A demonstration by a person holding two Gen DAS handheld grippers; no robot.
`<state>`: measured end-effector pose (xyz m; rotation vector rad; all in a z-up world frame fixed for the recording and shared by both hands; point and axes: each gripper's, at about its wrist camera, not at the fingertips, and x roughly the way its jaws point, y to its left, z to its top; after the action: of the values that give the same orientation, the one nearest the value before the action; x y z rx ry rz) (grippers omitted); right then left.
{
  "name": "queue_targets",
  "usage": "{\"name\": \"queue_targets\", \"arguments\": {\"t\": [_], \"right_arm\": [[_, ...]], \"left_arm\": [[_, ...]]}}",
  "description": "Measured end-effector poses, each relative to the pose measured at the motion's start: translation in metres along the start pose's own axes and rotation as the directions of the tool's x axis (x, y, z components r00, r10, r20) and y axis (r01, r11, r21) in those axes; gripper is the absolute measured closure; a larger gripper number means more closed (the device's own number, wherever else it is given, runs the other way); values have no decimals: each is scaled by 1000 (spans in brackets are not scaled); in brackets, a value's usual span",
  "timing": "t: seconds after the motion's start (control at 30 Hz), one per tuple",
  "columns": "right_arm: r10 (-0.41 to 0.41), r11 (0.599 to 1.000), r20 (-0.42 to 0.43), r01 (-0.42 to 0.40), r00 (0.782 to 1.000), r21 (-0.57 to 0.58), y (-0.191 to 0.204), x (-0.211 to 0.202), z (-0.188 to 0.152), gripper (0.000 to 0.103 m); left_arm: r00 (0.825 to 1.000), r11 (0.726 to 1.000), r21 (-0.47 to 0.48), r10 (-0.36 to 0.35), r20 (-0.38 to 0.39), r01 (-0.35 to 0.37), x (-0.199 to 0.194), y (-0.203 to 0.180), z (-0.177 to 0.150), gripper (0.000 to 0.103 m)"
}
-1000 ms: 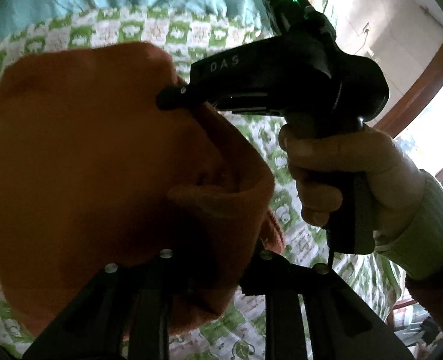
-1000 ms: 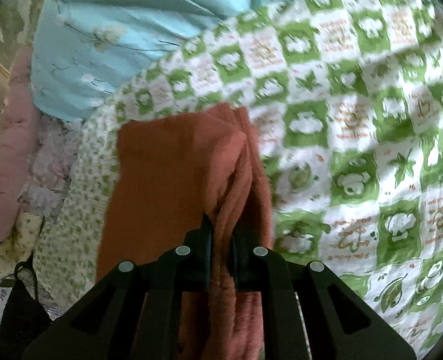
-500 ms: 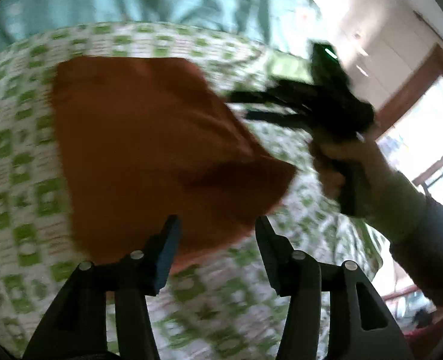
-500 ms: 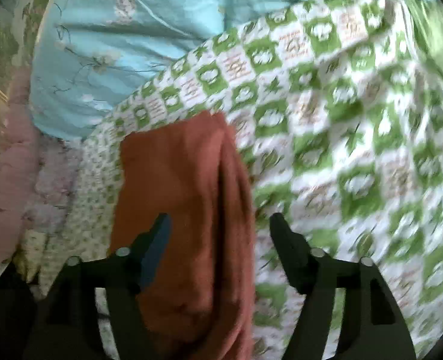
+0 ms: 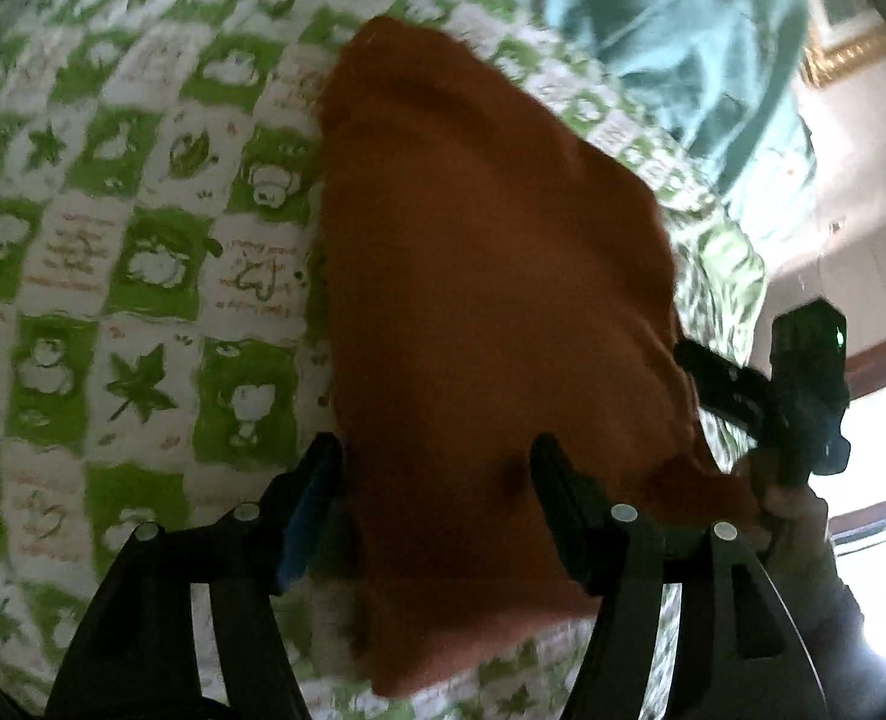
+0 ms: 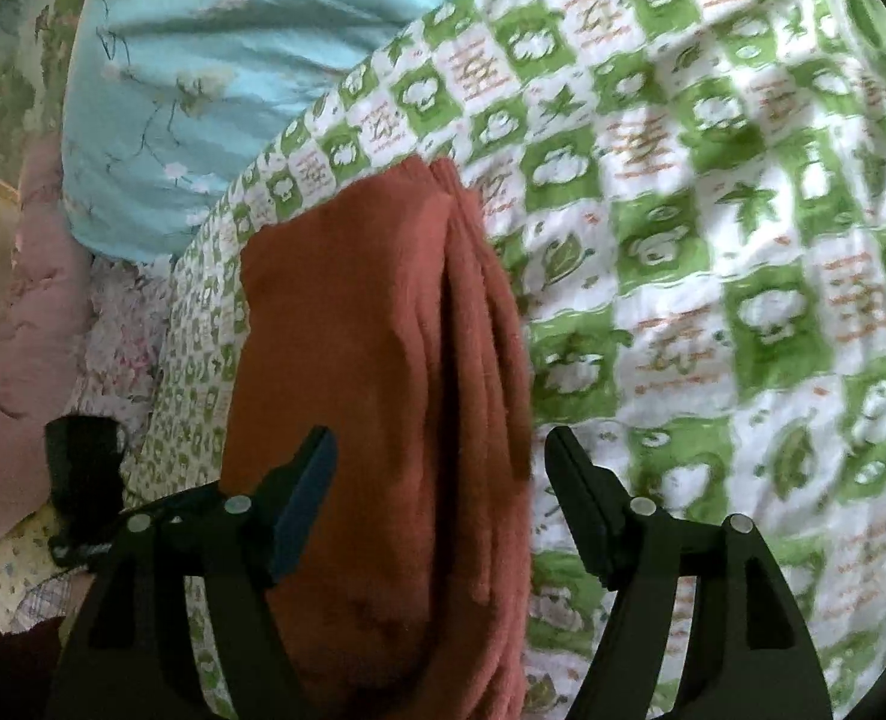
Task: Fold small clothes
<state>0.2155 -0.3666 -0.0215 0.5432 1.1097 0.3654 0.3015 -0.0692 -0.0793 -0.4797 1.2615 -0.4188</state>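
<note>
Lying flat on the green and white checked blanket (image 6: 713, 252) is the orange-brown cloth (image 6: 359, 360), folded over, with soft layered edges along its right side in the right wrist view. It fills the middle and lower middle of that frame. The right gripper (image 6: 437, 480) hangs just above it with its jaws spread wide, letting go; the cloth is under the gap, but the pads do not press on it.

From the left wrist view, the same cloth (image 5: 491, 300) runs from the upper middle down to the bottom of the frame. The left gripper (image 5: 437, 480) has its jaws opening, and the cloth shows between them without being pinched. This frame is a bit blurry.

A light blue flowered quilt (image 6: 203, 72) sits in the upper left of the right wrist view. A pink quilt (image 6: 17, 324) is at the left edge.
</note>
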Motion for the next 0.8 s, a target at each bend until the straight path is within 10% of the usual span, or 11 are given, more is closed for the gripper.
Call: {"name": "queue_targets", "arguments": {"t": [0.17,0.27,0.33,0.4,0.8], "right_arm": [[44,999,-38,-43,998,25,-6,23,-3,31],[68,997,-48,-66,997,35,-6,29,-4,53],[66,996,-62,-62,996,57,-7,34,-6,63],[77,995,-62,-73,995,72,-6,34,-7,71],[297,955,-82,-294,951,41,86,56,-31,76]], "left_arm": [[999,998,-42,-40,16,41,29,3,13,37],[999,999,-18,-32,32,33,29,-1,13,41],[998,999,0,-50,38,50,28,-3,13,70],[996,997,4,-72,57,72,19,-4,12,78],[975,997,15,-73,211,72,-122,42,-30,81]]}}
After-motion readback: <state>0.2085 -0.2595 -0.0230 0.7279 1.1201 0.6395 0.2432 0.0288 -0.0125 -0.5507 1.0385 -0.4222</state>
